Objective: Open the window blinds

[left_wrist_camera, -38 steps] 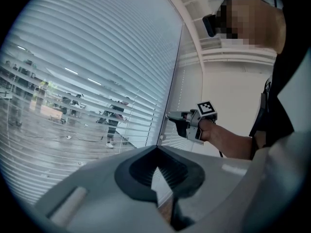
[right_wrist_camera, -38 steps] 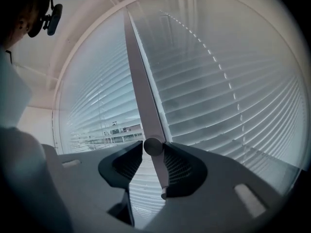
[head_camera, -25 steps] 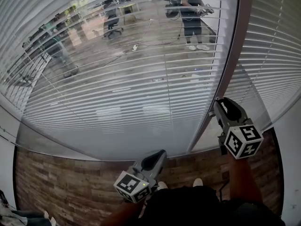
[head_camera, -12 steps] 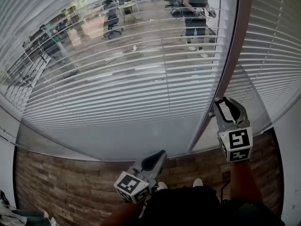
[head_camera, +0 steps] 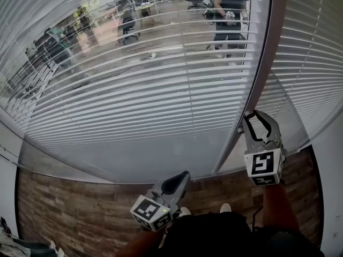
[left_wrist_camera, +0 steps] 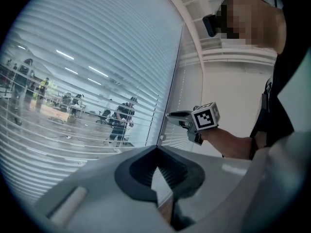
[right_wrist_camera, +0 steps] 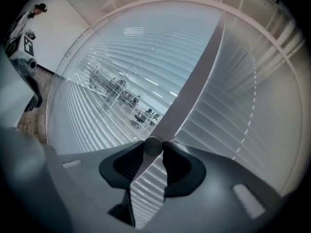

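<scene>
the blinds (head_camera: 139,90) fill the upper left and middle of the head view as long horizontal slats, tilted enough that an office shows between them. a second set (head_camera: 316,63) at the upper right looks more closed. a dark frame post (head_camera: 262,63) runs diagonally between the two, and the wooden floor (head_camera: 80,208) lies along the bottom.

the place to take hold is a small round knob (right_wrist_camera: 153,146) on that post, at the centre of the right gripper view. the right gripper (head_camera: 252,116) is on it, jaws set fairly wide with the knob pinched between their tips, one pad on each side. the left gripper (left_wrist_camera: 156,150) hangs low in the bottom middle of the head view, jaws closed together on nothing, well clear of the post.

the slats look thin, light and easy to bend, and they seem to sit behind glass, so pushing them directly is likely neither possible nor wise. the knob looks hard, smooth and stubby. it should turn about its own axis with mild resistance, but a round smooth face gives the pads little to bite on. a firm, square pinch across its widest part, kept in line with the knob's axis, should keep the roll from slipping off. a skewed pull could strain the small fitting rather than tilt the slats.
</scene>
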